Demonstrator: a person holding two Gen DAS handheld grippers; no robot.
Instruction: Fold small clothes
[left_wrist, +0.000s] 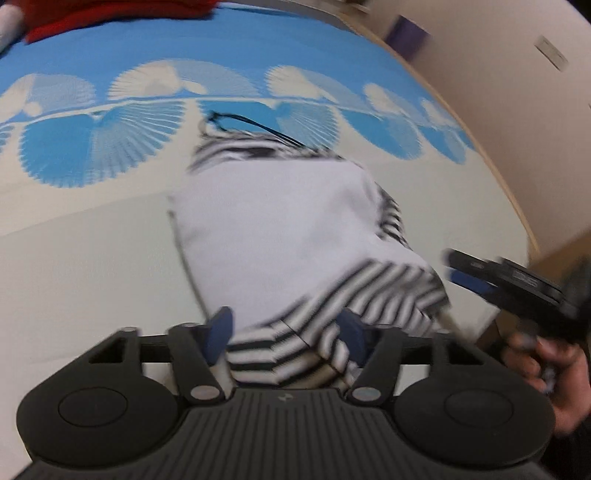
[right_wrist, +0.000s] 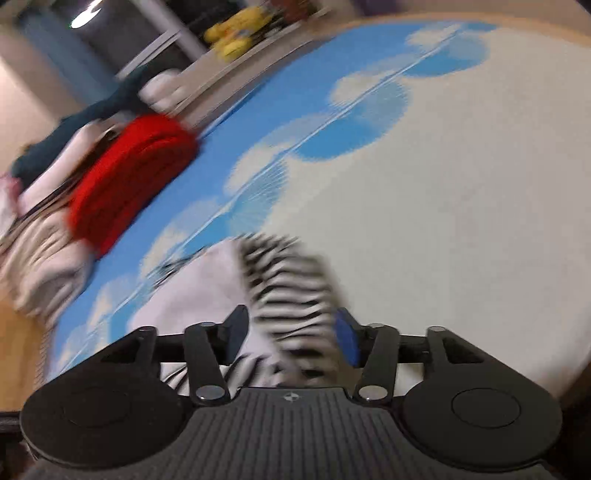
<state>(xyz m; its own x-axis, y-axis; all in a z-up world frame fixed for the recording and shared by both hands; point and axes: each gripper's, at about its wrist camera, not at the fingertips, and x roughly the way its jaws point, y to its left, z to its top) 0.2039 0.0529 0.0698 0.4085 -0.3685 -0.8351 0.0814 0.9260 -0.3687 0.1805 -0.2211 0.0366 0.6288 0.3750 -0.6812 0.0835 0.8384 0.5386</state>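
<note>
the striped garment, white body with black-and-white striped edges, lies on the white near part of a surface covered by a blue-and-white fan-patterned cloth; whether this is a bed or a table cannot be told. its near striped hem rises toward both cameras.

left hand-held gripper: the near hem sits between its blue pads. the fabric seems bunched against both pads, so it reads as grasping the hem, but blur leaves the contact uncertain. a dark cord trails from the garment's far end.

right hand-held gripper: its jaws stand apart with the striped edge between them. a gap shows beside the left pad, so the jaws look released around the cloth rather than clenched on it. in the left wrist view this gripper appears at the right, just beside the garment's right edge, carried by the person's hand.

risks, judged from this state:
- if only the left side is truly gripped, a lift would raise one corner alone, so the hem would skew and the fold would land crooked.
- the thin hem could slip from a partial pinch, dropping the cloth mid-fold.
- the loose cord could end up trapped inside the fold and leave a lump.
- a red folded pile and other folded clothes lie at the far left, well apart, so collision is unlikely.
</note>
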